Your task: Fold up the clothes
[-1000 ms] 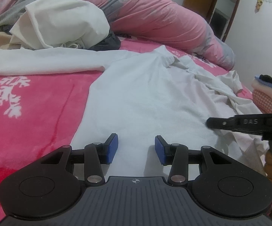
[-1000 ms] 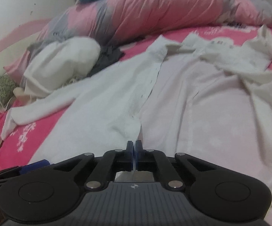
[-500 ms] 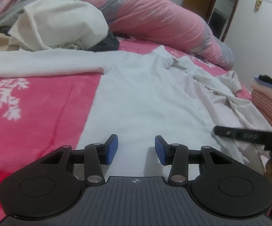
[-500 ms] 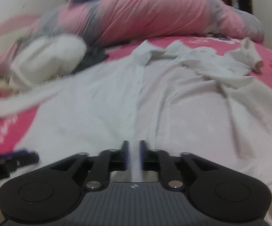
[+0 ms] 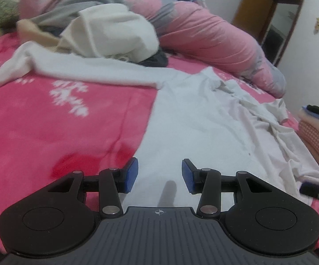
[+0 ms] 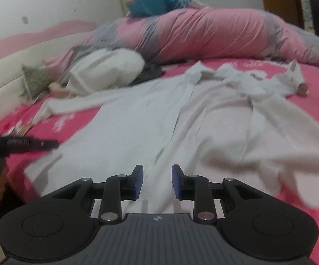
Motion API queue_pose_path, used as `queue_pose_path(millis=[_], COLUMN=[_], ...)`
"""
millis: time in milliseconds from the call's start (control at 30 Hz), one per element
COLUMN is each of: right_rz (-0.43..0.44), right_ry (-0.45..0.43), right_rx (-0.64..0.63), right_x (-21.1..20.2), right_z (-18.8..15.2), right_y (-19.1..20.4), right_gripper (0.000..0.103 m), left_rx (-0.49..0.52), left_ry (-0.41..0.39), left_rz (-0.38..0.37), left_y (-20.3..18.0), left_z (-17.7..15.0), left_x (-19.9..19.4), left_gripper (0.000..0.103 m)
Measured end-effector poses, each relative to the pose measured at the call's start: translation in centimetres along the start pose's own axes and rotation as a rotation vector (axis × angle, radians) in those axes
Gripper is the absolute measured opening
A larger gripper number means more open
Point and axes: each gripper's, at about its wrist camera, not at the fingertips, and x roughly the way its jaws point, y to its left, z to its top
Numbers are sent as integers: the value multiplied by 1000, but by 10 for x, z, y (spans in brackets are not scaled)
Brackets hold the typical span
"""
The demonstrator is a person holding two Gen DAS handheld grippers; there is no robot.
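A bed (image 5: 48,121) with a pink patterned cover carries everything. A rolled pink and grey duvet (image 6: 203,33) lies along its far side. A white shirt (image 6: 159,114) lies spread flat across the middle of the bed, collar toward the duvet, one sleeve stretched left. A bundle of white cloth (image 5: 110,33) sits beyond that sleeve. The left gripper (image 5: 159,174) and right gripper (image 6: 157,182) both hover at the shirt's near hem, jaws apart, holding nothing.
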Motion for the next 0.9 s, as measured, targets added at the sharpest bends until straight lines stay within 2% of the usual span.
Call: queue_pose_path(millis=[200,333,367,467,500,567,600,700,767,900], right_rz=[-23,-38,-41,-182,-220,-287,-306,-280,-240,-160], right_ry=[5,8,9,-59,-70,-75,-80,-93,-107,-135], right_rx=[87,146,160,222,216,230,267,500,599,790], right_x=[-28,-47,-51,-74,-80,-87,-90,-97,-95,-91], right_z=[-16,-26,-29,-25,-25,-25,-26,-35,-42,-56], right_y=[-25,-41,-45,-78,-85,-99,-108,-151,-166,-196], right_gripper=[29,30,30,31,32,40,41,41,41,41], left_rx=[-24,5,38,140,191,293,341,497,591,720], left_ry=[10,-12,-11,-5,6,39,56,95,105,86], left_rz=[45,18,-11,-101,-152,-274,-329,-450,-453,-354], left_y=[5,-12,-24,-59,-77,-116,-135,-194,-228,-273], left_z=[-11,-9,-9,-9,-11,-18,-23,-41,-54,-73], left_x=[-16,-23,-23,-21,-19,-13,-9,5,20,51], left_gripper=[44,44,44,44,44,44,44,47,47,47])
